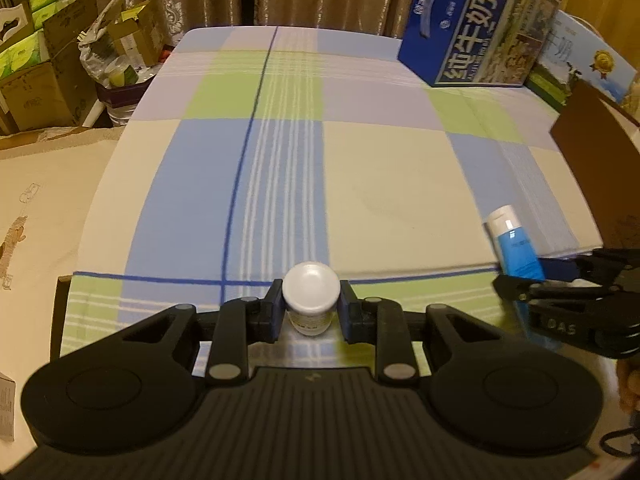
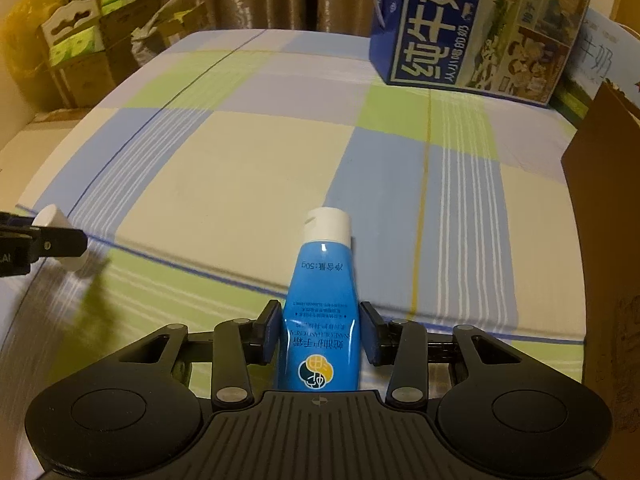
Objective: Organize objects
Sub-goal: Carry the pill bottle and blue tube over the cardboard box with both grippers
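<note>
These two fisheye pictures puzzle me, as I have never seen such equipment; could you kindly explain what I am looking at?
No robot is here: a person carries a hand-held pair of tongs in each hand, each with a camera looking forward along its fingers. The left camera shows the left tongs shut on a small white-lidded jar; at its right edge the right tongs appear. The right camera shows the right tongs shut on a blue hand-cream tube with a white cap. Both are held over a checked cloth. A blue milk carton stands at its far side, and a brown cardboard box sits on the right.
</note>
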A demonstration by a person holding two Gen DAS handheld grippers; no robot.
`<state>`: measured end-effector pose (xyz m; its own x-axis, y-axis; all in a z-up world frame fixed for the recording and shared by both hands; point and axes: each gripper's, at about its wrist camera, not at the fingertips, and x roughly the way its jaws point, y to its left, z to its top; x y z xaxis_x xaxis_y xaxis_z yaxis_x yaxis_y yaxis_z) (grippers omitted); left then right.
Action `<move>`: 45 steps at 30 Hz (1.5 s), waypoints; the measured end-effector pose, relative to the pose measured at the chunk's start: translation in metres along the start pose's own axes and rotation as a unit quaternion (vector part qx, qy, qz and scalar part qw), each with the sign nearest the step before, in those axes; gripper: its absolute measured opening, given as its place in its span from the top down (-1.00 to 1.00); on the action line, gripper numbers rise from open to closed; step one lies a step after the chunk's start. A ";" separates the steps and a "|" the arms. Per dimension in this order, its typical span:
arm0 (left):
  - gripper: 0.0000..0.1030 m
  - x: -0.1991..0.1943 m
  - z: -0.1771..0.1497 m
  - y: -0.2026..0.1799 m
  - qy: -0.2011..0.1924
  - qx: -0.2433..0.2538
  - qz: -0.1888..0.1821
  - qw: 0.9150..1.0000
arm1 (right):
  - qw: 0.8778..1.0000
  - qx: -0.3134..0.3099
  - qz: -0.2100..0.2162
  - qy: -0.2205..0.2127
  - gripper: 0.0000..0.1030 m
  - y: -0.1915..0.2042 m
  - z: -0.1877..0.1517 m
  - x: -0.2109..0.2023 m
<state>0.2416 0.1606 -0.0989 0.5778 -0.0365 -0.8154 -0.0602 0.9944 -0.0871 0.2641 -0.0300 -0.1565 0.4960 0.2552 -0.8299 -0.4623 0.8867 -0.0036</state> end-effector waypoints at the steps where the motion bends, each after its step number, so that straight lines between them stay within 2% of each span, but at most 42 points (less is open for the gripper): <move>1: 0.57 -0.003 -0.001 -0.002 0.001 0.001 -0.001 1.000 | 1.000 -0.001 0.004 0.000 0.26 0.000 -0.002 -0.003; 12: 0.57 -0.039 -0.017 -0.035 0.006 0.007 -0.022 1.000 | 0.998 0.027 0.051 -0.008 0.27 -0.015 -0.029 -0.059; 22: 0.57 -0.051 -0.045 -0.065 0.023 0.022 -0.033 0.999 | 0.995 0.048 0.068 0.046 0.27 -0.040 -0.075 -0.078; 26: 0.57 -0.050 -0.050 -0.071 0.028 0.020 -0.030 0.999 | 0.996 0.046 0.060 0.049 0.26 -0.038 -0.078 -0.072; 30: 0.57 -0.055 -0.052 -0.076 0.025 0.019 -0.026 0.999 | 0.999 0.006 0.032 0.032 0.27 -0.026 -0.075 -0.067; 32: 0.57 -0.058 -0.052 -0.078 0.023 0.020 -0.023 0.999 | 0.999 -0.014 0.022 0.029 0.35 -0.022 -0.075 -0.065; 38: 0.57 -0.070 -0.050 -0.087 0.011 0.020 -0.022 0.999 | 0.999 -0.014 0.045 0.017 0.37 -0.024 -0.080 -0.078; 45: 0.57 -0.081 -0.043 -0.105 -0.002 0.033 -0.029 0.999 | 0.994 0.037 0.095 -0.038 0.37 -0.052 -0.083 -0.123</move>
<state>0.1656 0.0543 -0.0483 0.5813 -0.0938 -0.8083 0.0264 0.9950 -0.0964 0.1666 -0.1393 -0.1005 0.4599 0.4461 -0.7677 -0.4989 0.8451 0.1922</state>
